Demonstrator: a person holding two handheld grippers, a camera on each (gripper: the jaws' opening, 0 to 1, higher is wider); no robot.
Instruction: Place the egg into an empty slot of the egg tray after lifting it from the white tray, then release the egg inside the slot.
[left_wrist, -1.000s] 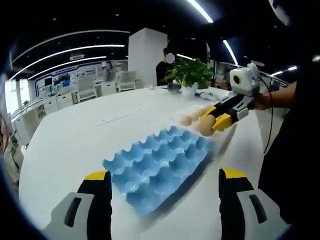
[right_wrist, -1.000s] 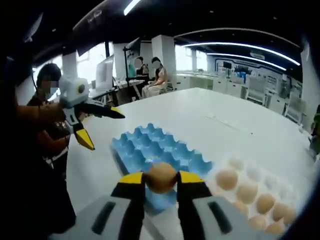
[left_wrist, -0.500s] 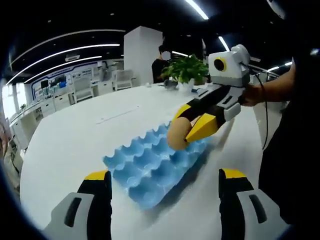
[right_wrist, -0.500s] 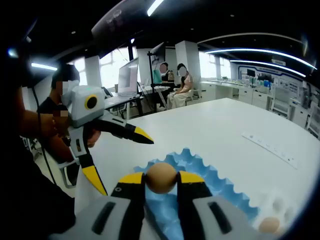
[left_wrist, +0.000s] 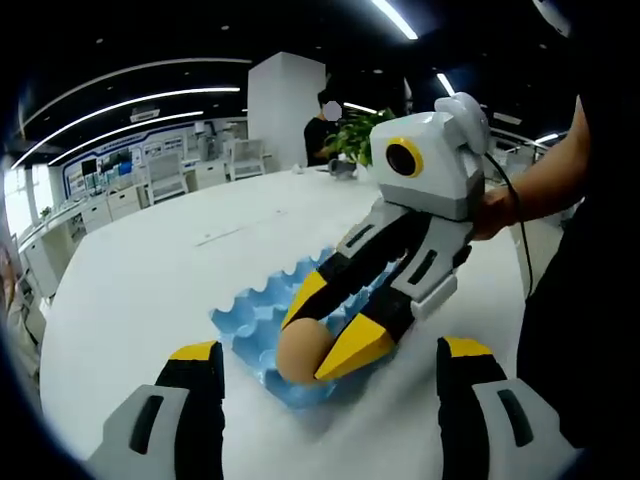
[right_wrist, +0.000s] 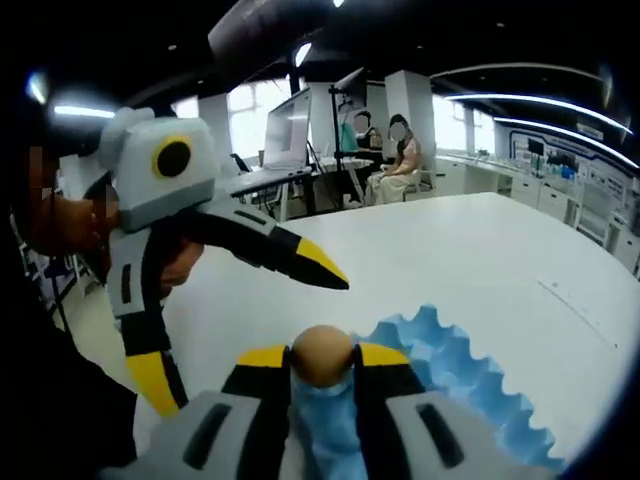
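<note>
Right gripper (right_wrist: 322, 368) has its yellow-tipped jaws closed snug on the egg (right_wrist: 322, 353), one on each side, so the egg is up off the white tray and riding over the near end of the blue egg tray (right_wrist: 460, 365). From the left gripper view you get the better angle: right gripper (left_wrist: 322, 350) slopes down toward the tray's (left_wrist: 250, 320) near corner, with the egg (left_wrist: 300, 352) low over the cups at that end, maybe just about touching, hard to say for sure. Every cup I can see looks empty, so slot choice isn't a problem. Left gripper (left_wrist: 325, 370) is spread wide with nothing in it, hanging just short of the tray over the white table (left_wrist: 130, 280); in the right gripper view it (right_wrist: 240, 310) sits just off to the side, jaws splayed. I'd say we're at the tail end of the carry, right at the lowering bit. Next move needs the egg centred over one cup, not on a ridge between two, then eased down until the cup takes the weight, and only then opening the jaws. Let go early or off-centre and it'll probably roll or crack. Background's an office with people at desks (right_wrist: 385, 165) and a potted plant (left_wrist: 362, 135).
</note>
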